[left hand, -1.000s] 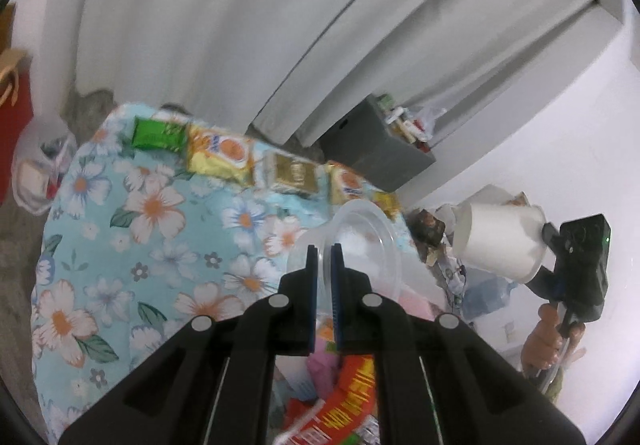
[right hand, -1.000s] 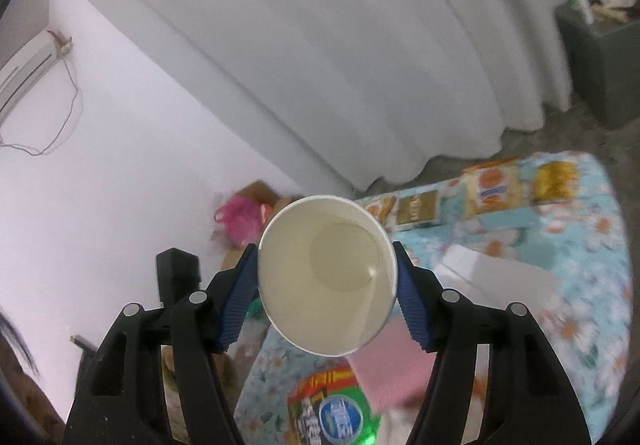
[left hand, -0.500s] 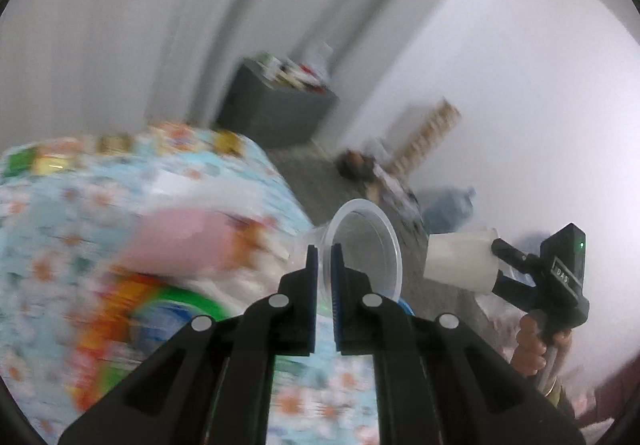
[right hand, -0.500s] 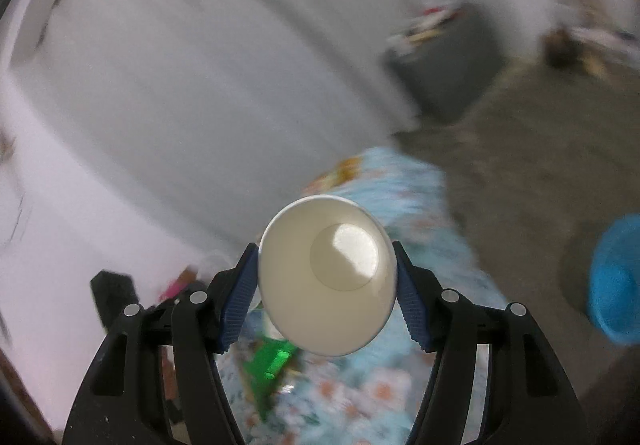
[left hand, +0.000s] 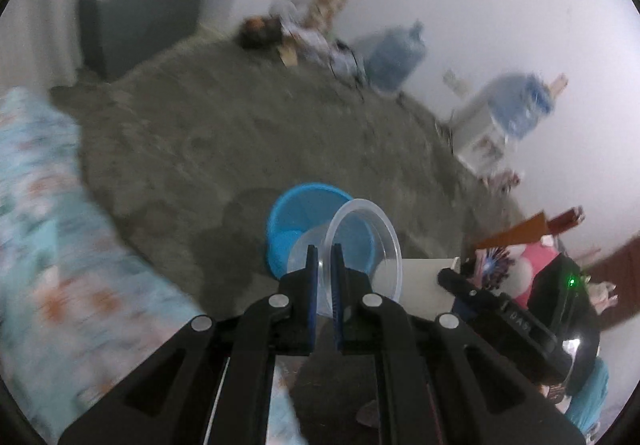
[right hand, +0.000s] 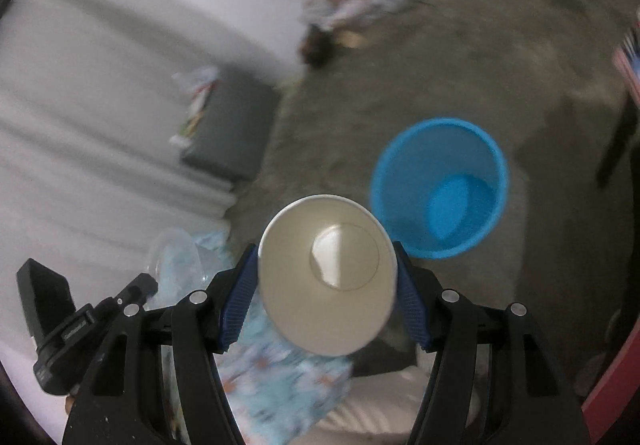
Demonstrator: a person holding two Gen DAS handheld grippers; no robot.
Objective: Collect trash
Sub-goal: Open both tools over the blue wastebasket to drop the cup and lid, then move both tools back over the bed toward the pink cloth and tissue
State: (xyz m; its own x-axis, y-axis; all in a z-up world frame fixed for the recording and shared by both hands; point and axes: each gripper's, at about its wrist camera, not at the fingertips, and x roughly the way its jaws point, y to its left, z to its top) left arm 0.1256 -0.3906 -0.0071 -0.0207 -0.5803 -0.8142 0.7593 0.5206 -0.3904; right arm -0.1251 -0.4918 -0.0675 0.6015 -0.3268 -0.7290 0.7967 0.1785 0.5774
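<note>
Floor: grey carpet (left hand: 248,133) now fills both views where curtain and wall filled them a second ago; both tools have swung off the table and tilted downward.
Table: floral tablecloth (left hand: 48,229), blurred, has slid to the left edge of the left wrist view.
Bin: blue wastebasket (right hand: 440,185), absent a second ago, stands open and apparently empty on the carpet, ahead of both tools.
Right gripper (right hand: 326,277): jaws spread wide, clamping a white paper cup (right hand: 326,277) by its sides, mouth toward the camera.
Left gripper (left hand: 325,277): jaws pressed nearly together, pinching the rim of a clear plastic cup (left hand: 360,245).
Meaning: both cups are carried and near the wastebasket; releasing over it likely comes next.
</note>
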